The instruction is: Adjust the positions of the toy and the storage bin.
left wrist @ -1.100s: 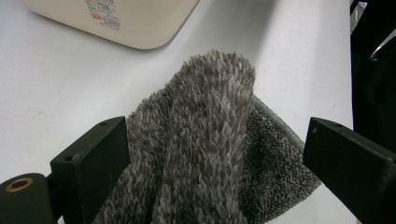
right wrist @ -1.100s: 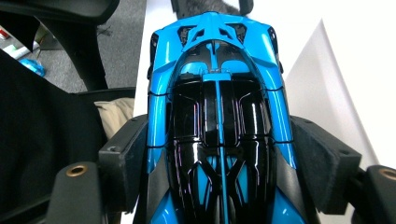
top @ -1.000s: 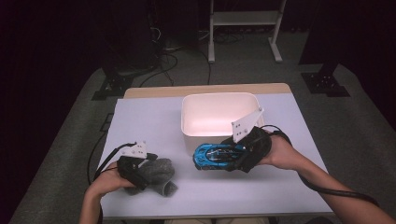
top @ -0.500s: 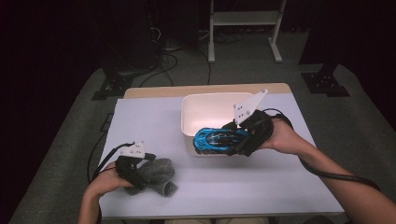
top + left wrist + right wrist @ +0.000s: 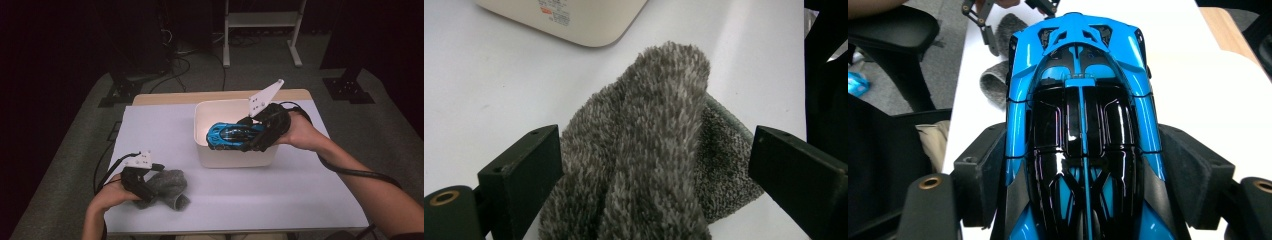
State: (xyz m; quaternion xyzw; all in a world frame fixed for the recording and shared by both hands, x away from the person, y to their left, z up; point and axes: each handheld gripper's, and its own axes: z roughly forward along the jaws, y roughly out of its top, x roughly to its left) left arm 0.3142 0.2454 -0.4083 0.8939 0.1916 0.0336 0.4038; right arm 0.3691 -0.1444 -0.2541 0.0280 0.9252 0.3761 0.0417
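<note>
A grey fluffy sock (image 5: 659,150) lies on the white worktop (image 5: 499,85), between the two black jaws of the left hand-held gripper (image 5: 654,170). The left jaw touches its pile; the right jaw stands a little apart from it. A corner of a cream bin (image 5: 574,20) is behind.

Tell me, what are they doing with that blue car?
A person works at a white table with a gripper in each hand. The right gripper is shut on a blue toy car, its fingers clamped on the sides, holding it in the air over a white tub. The left gripper sits low on the table, its fingers around a fuzzy grey sock; whether they squeeze it is hard to tell.
</note>
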